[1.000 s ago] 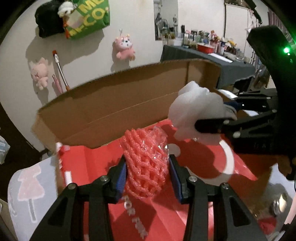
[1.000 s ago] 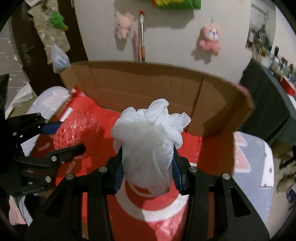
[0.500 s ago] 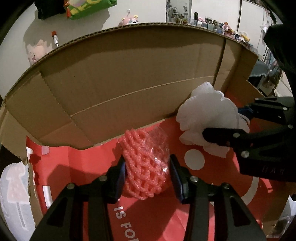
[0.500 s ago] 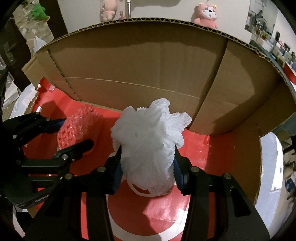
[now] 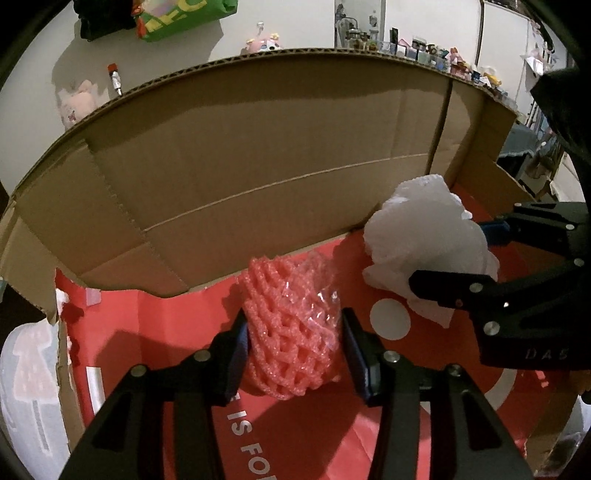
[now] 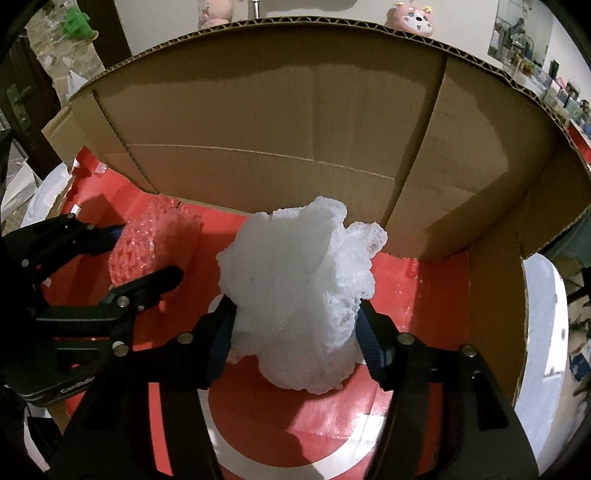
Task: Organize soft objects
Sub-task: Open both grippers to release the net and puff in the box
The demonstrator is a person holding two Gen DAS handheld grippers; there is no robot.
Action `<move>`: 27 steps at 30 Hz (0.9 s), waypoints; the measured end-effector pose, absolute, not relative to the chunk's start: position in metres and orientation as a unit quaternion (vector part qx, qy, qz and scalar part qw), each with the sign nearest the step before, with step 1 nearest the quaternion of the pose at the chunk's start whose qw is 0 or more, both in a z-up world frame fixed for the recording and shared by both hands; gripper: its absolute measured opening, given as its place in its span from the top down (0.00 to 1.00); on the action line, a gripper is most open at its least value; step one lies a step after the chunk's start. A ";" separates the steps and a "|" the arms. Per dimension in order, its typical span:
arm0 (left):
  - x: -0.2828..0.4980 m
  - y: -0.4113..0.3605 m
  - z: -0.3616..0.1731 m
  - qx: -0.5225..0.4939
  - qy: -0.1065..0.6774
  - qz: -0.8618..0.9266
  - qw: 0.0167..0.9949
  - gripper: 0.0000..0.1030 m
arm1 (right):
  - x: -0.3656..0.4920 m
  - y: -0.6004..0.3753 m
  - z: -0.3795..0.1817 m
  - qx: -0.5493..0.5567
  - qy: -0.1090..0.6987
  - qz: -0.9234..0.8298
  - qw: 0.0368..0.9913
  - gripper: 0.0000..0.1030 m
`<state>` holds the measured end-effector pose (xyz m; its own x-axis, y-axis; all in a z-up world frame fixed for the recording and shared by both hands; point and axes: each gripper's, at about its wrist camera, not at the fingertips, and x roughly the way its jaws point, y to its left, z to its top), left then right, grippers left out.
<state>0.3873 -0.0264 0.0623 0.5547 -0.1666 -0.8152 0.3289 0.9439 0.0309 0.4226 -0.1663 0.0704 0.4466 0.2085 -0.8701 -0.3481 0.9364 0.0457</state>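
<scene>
My left gripper (image 5: 293, 336) is shut on a pink foam net (image 5: 291, 328), held low inside the cardboard box (image 5: 258, 155) over its red floor. My right gripper (image 6: 295, 332) is shut on a white mesh bath puff (image 6: 299, 291), also inside the box, to the right of the pink net. The white puff (image 5: 424, 254) and the right gripper (image 5: 450, 254) show in the left wrist view at the right. The pink net (image 6: 155, 243) and the left gripper (image 6: 136, 254) show in the right wrist view at the left.
The box's brown back wall (image 6: 295, 118) stands close ahead, its side flap (image 6: 480, 177) to the right. The box floor (image 6: 424, 302) is red with white print. Plush toys (image 6: 410, 18) hang on the wall behind. A cluttered table (image 5: 436, 55) stands far right.
Both grippers have moved forward and down into the box, carrying the pink net and the white puff. The box wall now fills more of both views.
</scene>
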 end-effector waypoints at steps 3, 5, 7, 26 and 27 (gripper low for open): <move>0.388 -0.024 0.064 0.085 0.450 -0.140 0.878 0.46 | 0.422 -0.166 0.074 -0.073 0.499 0.162 0.848 0.35; 0.389 -0.021 0.063 0.080 0.451 -0.140 0.878 0.41 | 0.422 -0.168 0.077 -0.074 0.496 0.159 0.850 0.34; 0.389 -0.022 0.064 0.079 0.451 -0.140 0.878 0.39 | 0.421 -0.165 0.076 -0.074 0.496 0.157 0.851 0.31; 0.357 -0.009 0.105 0.065 0.397 -0.110 0.909 0.09 | 0.397 -0.194 0.109 -0.067 0.461 0.131 0.875 0.17; 0.353 -0.007 0.109 0.062 0.393 -0.108 0.911 0.08 | 0.392 -0.196 0.114 -0.065 0.458 0.131 0.877 0.17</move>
<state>0.3532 -0.0073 0.1091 0.6680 -0.1472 -0.7295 0.2449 0.9691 0.0287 0.3922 -0.1958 0.1143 0.5468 0.1700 -0.8198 -0.2897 0.9571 0.0053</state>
